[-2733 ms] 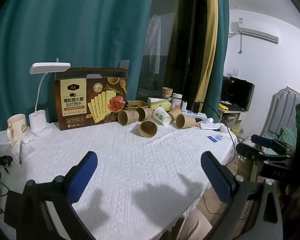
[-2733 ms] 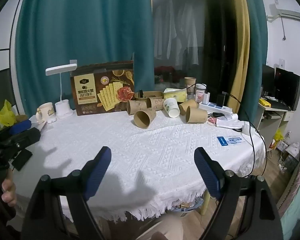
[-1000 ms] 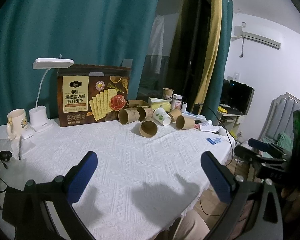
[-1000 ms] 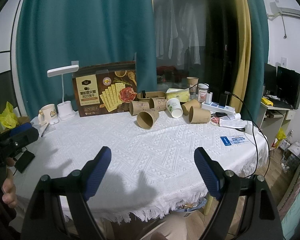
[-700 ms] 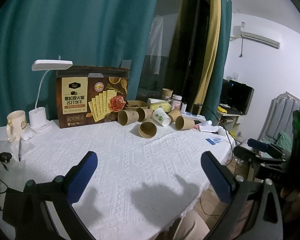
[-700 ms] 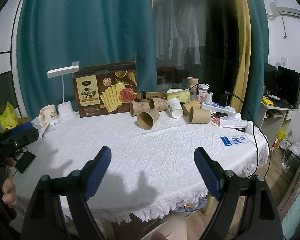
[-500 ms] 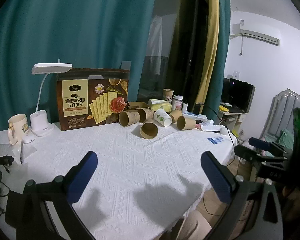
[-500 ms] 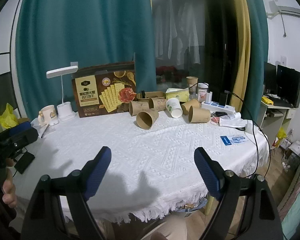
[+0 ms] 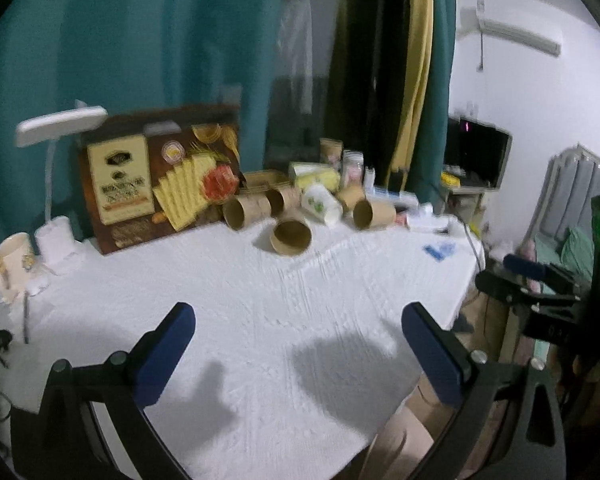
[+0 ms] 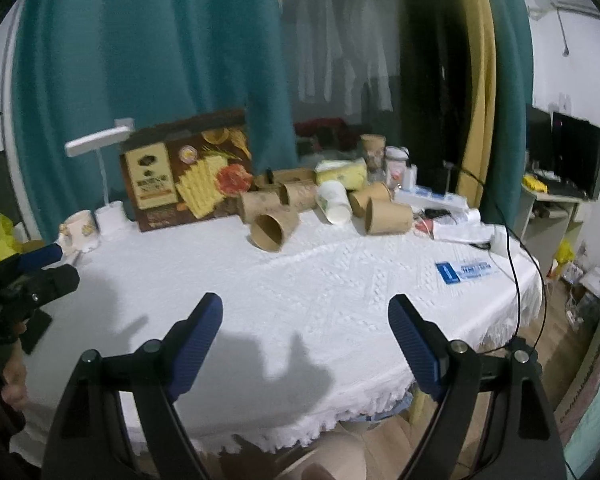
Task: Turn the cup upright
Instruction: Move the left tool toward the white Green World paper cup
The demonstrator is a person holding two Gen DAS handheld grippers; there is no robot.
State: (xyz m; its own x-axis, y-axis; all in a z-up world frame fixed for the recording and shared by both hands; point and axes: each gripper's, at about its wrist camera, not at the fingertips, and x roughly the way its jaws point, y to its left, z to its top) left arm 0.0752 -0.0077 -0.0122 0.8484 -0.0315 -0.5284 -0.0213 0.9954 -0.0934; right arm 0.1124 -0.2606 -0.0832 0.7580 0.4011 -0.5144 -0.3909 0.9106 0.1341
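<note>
Both the left gripper point(image 9: 298, 344) and right gripper point(image 10: 305, 330) hover low in frame, jaws spread wide and empty, probably lining up on the nearest tipped cup point(image 10: 274, 228) mid-frame on the table point(image 10: 340, 280).

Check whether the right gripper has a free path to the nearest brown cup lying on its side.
Probably yes. The right gripper is open, holds nothing, and only bare white tablecloth lies between it and the nearest brown cup, which lies in front of the other cups with its mouth facing the gripper.
</note>
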